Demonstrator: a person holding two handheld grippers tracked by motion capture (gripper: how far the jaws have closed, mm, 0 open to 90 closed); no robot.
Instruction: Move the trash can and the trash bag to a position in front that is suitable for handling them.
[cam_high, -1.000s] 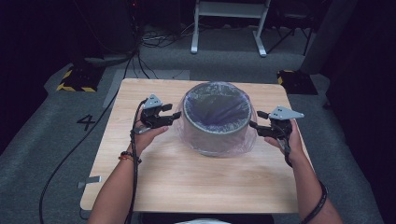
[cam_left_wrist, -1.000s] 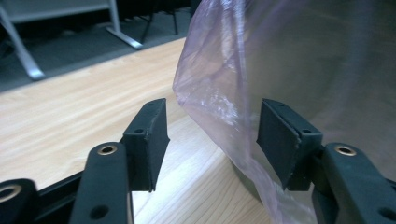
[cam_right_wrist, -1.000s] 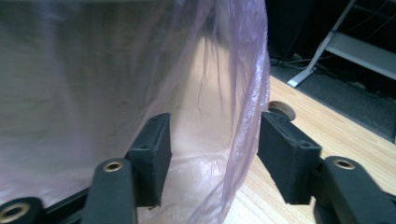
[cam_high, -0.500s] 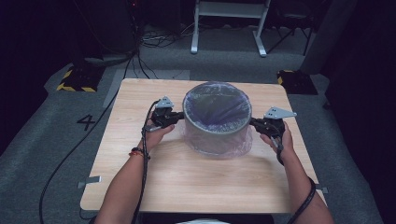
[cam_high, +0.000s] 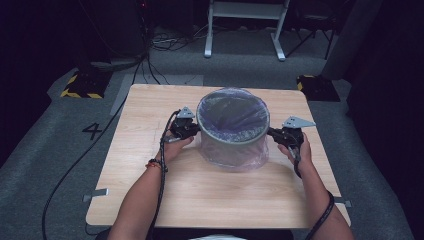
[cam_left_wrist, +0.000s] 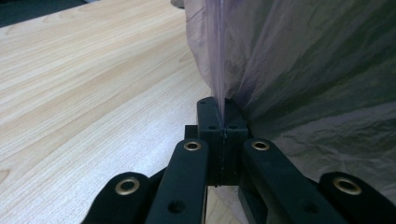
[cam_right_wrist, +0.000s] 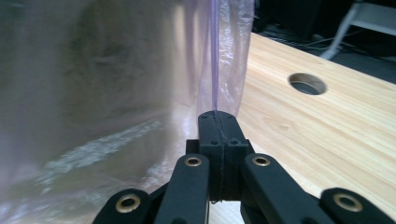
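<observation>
A round grey bin (cam_high: 234, 142) is standing on the wooden table (cam_high: 150, 200), nearer its far edge than its near one and roughly midway between the left and right edges. A thin, see-through purple bag (cam_high: 235, 112) is lining the bin, folding over the rim and hanging down the outer wall almost to the tabletop.

The left gripper (cam_high: 189, 129) is sitting at the bin's left side, just below the rim, with the person's left hand (cam_high: 175, 147) resting on the table behind it. In the left gripper view its jaws are pressing together on a fold of the bag's film (cam_left_wrist: 219, 70) — the plastic is rising as a taut pleat straight out of the closed pads.

The right gripper (cam_high: 281, 134) is mirroring this at the bin's right side, carried by the right hand (cam_high: 299, 152). In the right gripper view its jaws are likewise clamping a thin pleat of the bag (cam_right_wrist: 215, 60), with a round hole (cam_right_wrist: 307, 83) in the tabletop lying well beyond — toward the table's edge.
</observation>
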